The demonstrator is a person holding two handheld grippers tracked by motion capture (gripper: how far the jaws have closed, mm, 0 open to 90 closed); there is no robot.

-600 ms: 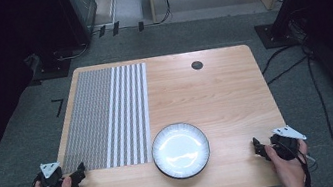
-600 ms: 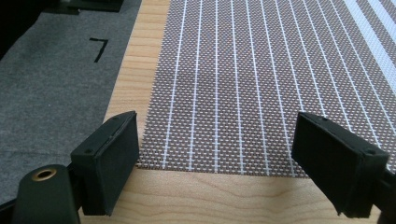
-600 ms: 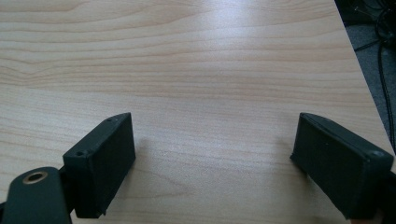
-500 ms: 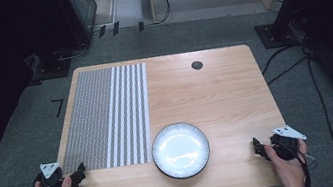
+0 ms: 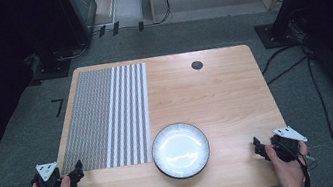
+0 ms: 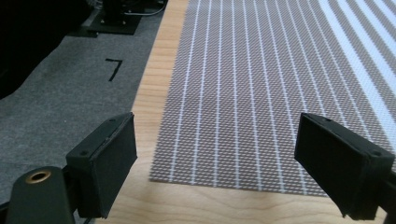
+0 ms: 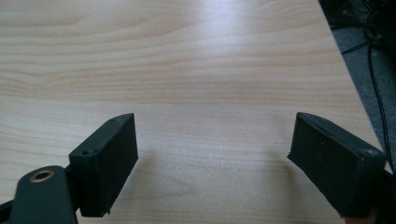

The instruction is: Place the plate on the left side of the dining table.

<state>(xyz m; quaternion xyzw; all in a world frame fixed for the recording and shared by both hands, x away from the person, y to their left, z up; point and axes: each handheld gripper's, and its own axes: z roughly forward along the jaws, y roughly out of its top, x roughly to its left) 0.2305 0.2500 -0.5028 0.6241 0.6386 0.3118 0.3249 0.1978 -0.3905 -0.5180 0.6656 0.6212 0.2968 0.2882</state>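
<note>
A white plate with a dark ribbed rim (image 5: 181,150) sits near the front edge of the wooden table (image 5: 214,91), at its middle. A striped woven placemat (image 5: 107,115) lies flat on the table's left half. My left gripper (image 5: 77,172) rests at the front left corner, open and empty, its jaws pointing at the placemat's near corner (image 6: 224,140). At the front right corner my right gripper (image 5: 259,147) is open too, with bare wood (image 7: 210,93) between its jaws. Both are held in the person's hands.
A small dark round cap (image 5: 197,65) sits in the table's far right part. Grey carpet (image 6: 60,102) surrounds the table, with cables (image 5: 319,94) on the floor at the right and dark stands behind.
</note>
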